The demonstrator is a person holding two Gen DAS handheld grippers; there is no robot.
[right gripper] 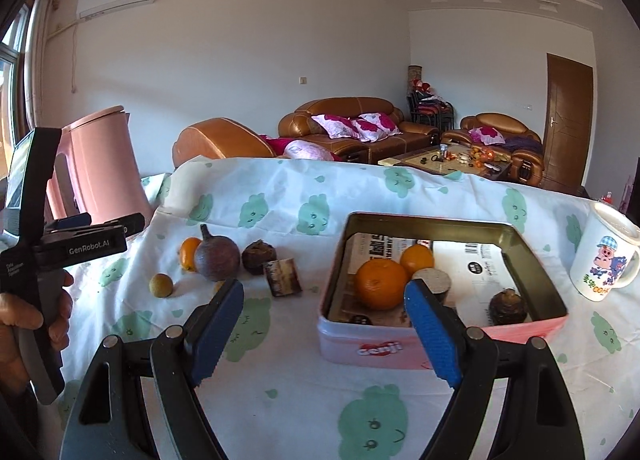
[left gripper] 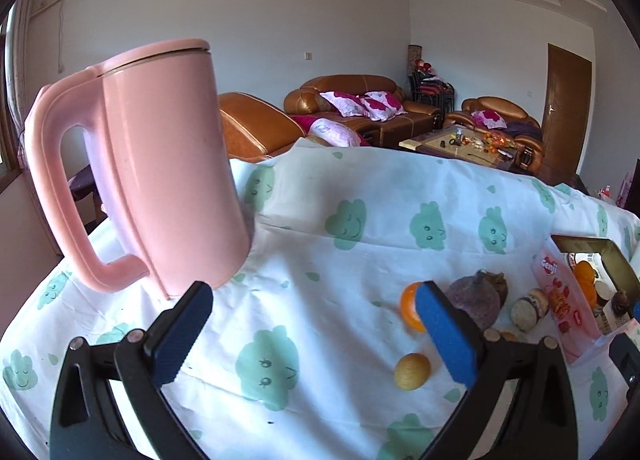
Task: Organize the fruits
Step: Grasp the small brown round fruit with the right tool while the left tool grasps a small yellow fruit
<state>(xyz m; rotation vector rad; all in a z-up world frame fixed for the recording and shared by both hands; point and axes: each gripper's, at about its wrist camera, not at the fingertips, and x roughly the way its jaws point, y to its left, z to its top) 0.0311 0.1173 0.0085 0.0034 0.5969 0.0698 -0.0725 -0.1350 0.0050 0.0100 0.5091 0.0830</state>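
Two oranges (right gripper: pixel 380 284) sat in the pink tin box (right gripper: pixel 400 348), with a dark round fruit (right gripper: pixel 507 307) in its near right corner. On the cloud tablecloth (right gripper: pixel 280 400), left of the box, a cut sugarcane piece (right gripper: pixel 283 277) lay on its side, cut end facing the camera. The left gripper (left gripper: pixel 312 332) and right gripper (right gripper: pixel 324 332) both hung wide apart, holding nothing.

My right gripper (right gripper: pixel 324 324) stands open above the cloth (right gripper: pixel 280 392), holding nothing. Ahead of my right finger: the tin (right gripper: pixel 400 346) with two oranges (right gripper: pixel 381 284) inside. Ahead of my left finger: a purple fruit (right gripper: pixel 216 257), small yellow fruit (right gripper: pixel 161 285). Far left: my left gripper (right gripper: pixel 92 228).
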